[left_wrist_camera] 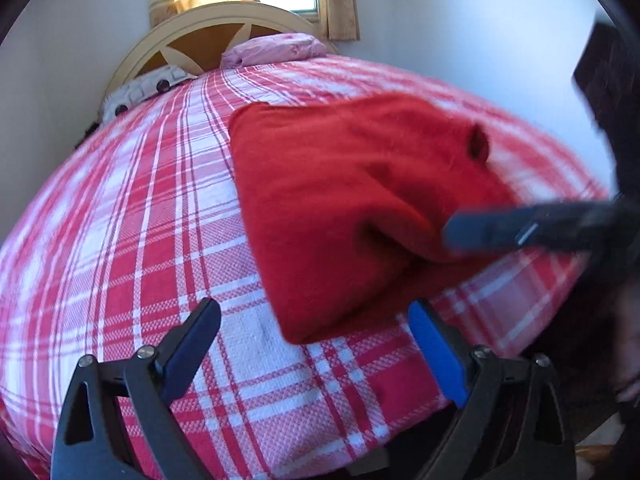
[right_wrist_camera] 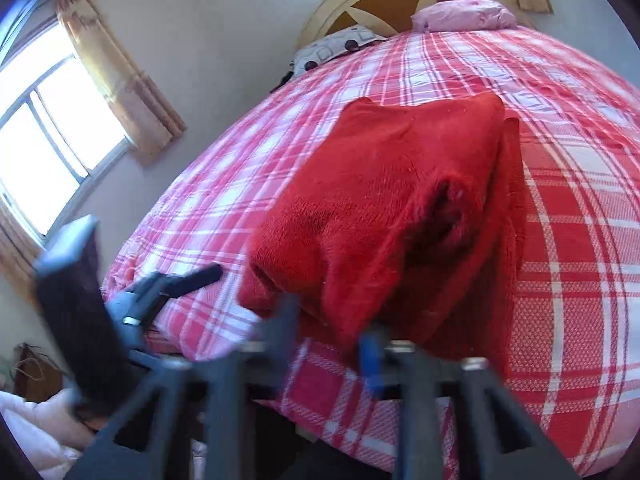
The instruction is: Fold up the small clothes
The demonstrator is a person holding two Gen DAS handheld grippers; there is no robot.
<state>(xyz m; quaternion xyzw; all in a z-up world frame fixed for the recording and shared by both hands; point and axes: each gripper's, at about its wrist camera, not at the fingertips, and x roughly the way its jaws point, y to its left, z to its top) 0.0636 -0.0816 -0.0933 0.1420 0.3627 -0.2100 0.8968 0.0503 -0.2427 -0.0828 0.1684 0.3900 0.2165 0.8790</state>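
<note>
Gripping one red garment [right_wrist_camera: 384, 200] with your right gripper [right_wrist_camera: 332, 336], you keep your left gripper [left_wrist_camera: 316, 344] spread; two pillows [left_wrist_camera: 276, 50] lie beyond.

A bed covered in a red-and-white plaid woven bedspread [left_wrist_camera: 132, 216] carries everything. A folded red fleece garment [left_wrist_camera: 344, 200] lies near the foot edge, toward the right corner, and blocks that stretch of cover. The whole left half of the bedspread, from the foot edge up toward the head, is bare, open room. At the head edge a pink crumpled pillow [left_wrist_camera: 276, 50] and a white patterned pillow [left_wrist_camera: 140, 88] lean against the cream arched wooden headboard [left_wrist_camera: 208, 24], closing that end. A white wall [left_wrist_camera: 60, 80] runs close along the left edge.
</note>
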